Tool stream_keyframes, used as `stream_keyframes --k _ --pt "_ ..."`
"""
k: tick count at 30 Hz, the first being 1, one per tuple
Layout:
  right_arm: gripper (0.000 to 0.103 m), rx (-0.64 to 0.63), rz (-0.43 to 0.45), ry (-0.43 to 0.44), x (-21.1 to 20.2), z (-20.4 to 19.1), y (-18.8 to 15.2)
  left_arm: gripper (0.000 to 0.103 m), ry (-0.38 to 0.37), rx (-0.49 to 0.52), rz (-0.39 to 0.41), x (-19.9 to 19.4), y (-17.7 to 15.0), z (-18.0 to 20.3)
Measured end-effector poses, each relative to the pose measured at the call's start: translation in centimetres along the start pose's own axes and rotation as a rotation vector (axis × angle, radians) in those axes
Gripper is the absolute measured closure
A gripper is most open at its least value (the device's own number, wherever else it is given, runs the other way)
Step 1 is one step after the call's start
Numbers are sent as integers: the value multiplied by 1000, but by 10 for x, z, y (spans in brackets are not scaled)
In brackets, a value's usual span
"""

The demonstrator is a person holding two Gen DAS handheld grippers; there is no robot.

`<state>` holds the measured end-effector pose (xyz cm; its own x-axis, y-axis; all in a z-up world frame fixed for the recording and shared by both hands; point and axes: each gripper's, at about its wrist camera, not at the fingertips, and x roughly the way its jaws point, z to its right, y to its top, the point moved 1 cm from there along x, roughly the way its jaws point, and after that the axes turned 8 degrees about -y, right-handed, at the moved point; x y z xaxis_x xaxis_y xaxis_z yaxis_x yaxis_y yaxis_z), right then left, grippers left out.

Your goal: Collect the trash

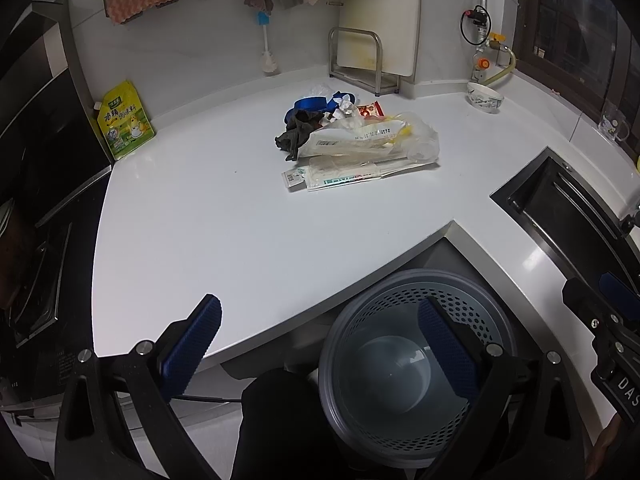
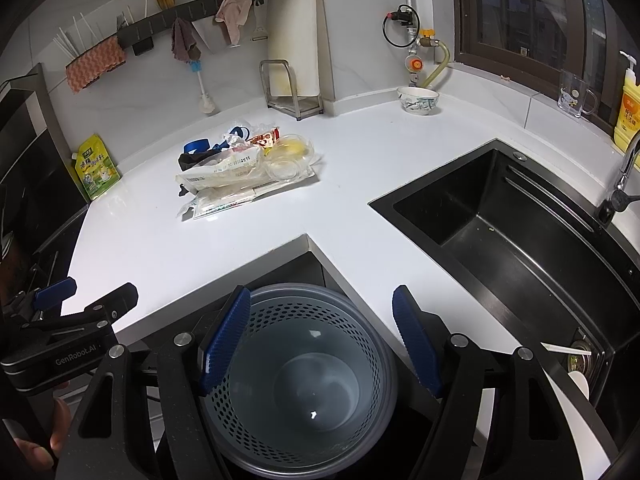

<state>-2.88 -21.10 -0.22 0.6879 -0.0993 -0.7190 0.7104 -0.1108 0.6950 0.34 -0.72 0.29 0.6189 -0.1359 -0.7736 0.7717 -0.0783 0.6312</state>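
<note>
Both my grippers, left gripper [image 1: 320, 344] and right gripper [image 2: 320, 340], jaws spread, holding nothing, over grey bin [image 2: 296, 380] below counter corner. Trash pile [image 1: 356, 140] mid-countertop [image 1: 224, 216], well apart. Only right view shows whole black sink [image 2: 500, 216], yellow soap bottle [image 2: 628, 112].

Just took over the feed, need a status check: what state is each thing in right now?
Left gripper: open, holding nothing.
Right gripper: open, holding nothing.
Waste bin: upright, nothing inside.
Trash pile: heaped on the countertop, uncollected.
Sink: no water visible.
Bowl: upright by the wall.
</note>
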Motion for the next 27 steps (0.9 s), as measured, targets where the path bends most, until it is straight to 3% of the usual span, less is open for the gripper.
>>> stream_keyframes --k 16,27 --pt "33 -29 11 10 19 4 2 6 20 -17 39 17 10 -16" --pt "33 -54 38 51 85 -5 48 6 41 -99 110 65 53 -47"
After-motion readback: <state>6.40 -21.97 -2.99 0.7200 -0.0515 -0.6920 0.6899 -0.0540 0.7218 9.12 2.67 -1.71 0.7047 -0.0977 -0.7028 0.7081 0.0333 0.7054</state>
